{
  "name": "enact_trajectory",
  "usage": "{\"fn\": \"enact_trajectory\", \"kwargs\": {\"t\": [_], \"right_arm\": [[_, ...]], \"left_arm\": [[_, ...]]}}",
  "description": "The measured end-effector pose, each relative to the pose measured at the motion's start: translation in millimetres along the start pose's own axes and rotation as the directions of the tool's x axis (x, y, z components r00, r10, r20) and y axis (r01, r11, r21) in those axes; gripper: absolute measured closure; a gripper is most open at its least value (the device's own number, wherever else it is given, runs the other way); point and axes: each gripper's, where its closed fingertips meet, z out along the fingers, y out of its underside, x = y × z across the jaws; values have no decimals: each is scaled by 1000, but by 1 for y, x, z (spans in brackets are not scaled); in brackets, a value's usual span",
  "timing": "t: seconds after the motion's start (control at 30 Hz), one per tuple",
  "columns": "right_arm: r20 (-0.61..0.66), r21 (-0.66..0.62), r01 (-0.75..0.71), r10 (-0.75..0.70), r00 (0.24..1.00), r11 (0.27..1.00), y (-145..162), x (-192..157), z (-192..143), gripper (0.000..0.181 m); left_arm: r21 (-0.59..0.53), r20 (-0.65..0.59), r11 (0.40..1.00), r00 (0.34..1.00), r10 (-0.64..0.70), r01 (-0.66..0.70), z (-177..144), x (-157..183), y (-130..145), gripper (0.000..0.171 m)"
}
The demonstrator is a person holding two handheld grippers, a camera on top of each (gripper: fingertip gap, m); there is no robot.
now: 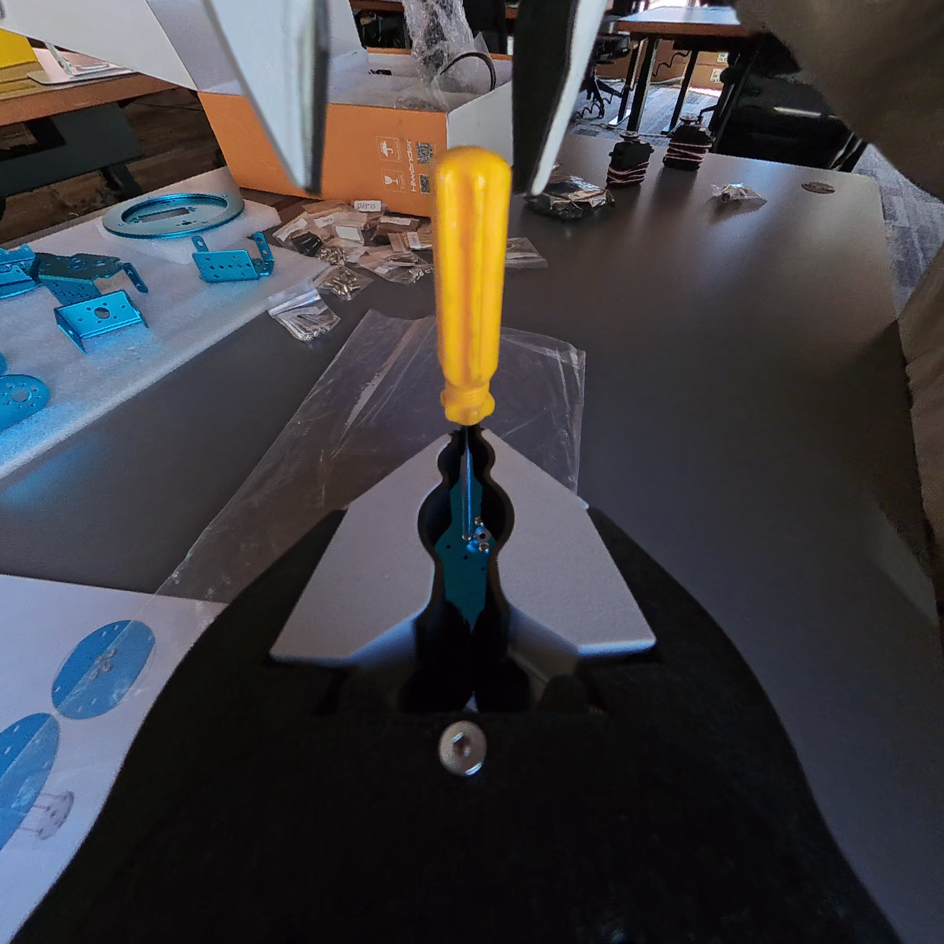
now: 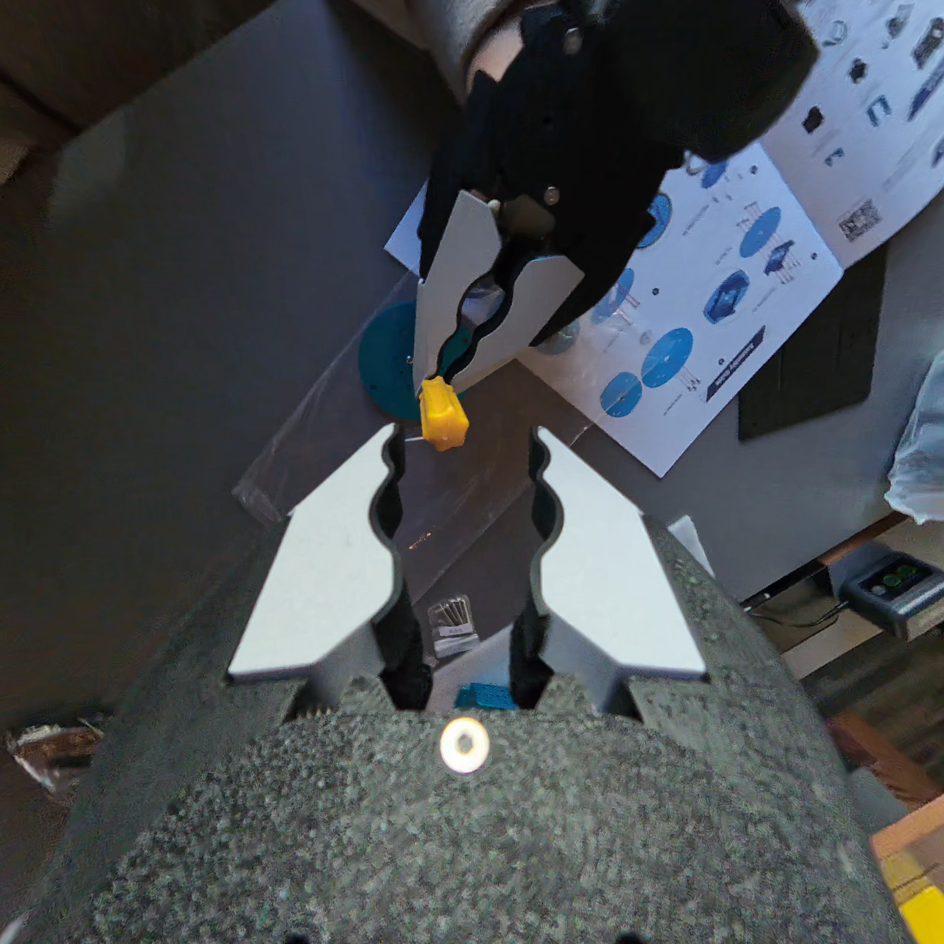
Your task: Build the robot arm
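The left tool (image 1: 467, 434) has its two fingers pinched nearly together around the thin steel shaft of a yellow-handled plastic screwdriver (image 1: 471, 286), just under the handle. The screwdriver stands upright with its tip down on a round blue anodised metal disc (image 2: 388, 357), among small silver screw heads (image 1: 480, 536). The right tool (image 2: 465, 431) is spread wide and holds nothing. It hangs above, with the butt of the yellow handle sitting between its fingertips (whether either finger touches the handle cannot be told).

The disc lies on a clear plastic sleeve (image 1: 388, 388) spread flat on a dark grey matt counter (image 1: 715, 357). Just beside the sleeve is a white printed sheet of blue part diagrams (image 2: 715, 286). Farther back on the counter stand an open orange-and-white cardboard box (image 1: 316, 133) and a white foam sheet (image 1: 168, 327) carrying blue perforated metal brackets (image 1: 232, 263). A scatter of small clear bags of fasteners (image 1: 352, 240) and two black servo motors (image 1: 628, 158) lie nearby. Beyond are other wood-topped desks in a dim workroom.
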Motion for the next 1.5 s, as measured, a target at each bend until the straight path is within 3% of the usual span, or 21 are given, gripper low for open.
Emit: {"fn": "enact_trajectory", "kwargs": {"t": [0.13, 0.3, 0.53, 0.6, 0.67, 1.17, 1.3, 1.5], "right_arm": [[92, -26, 137, -134, 987, 990, 1, -4, 14, 147], [177, -35, 190, -181, 967, 981, 9, -8, 29, 163], [180, 24, 138, -141, 974, 990, 1, -13, 30, 163], [174, 15, 126, -126, 977, 992, 2, -16, 34, 151], [162, 12, 125, -125, 979, 992, 2, -16, 37, 162], [164, 106, 1, -18, 986, 994, -8, -16, 39, 163], [159, 122, -22, 2, 987, 992, -6, -17, 38, 163], [167, 176, -117, 87, 982, 977, -1, -15, 37, 163]], "left_arm": [[5, -8, 1000, 1000, -3, 3, -2, 0, 0, 167], [2, -2, 1000, 1000, 7, -7, -3, -1, 1, 167], [0, -7, 1000, 1000, -5, 5, -3, 2, 1, 167], [-4, -2, 1000, 1000, -4, 4, -3, 1, 1, 167], [-2, -15, 1000, 1000, -11, 11, -2, 3, 1, 167], [-2, -31, 1000, 999, -31, 30, -3, 3, 2, 167], [-162, -18, 986, 999, 37, -39, -7, -1, 29, 151], [-331, -31, 940, 997, 77, -83, 4, 0, 56, 157]]}}
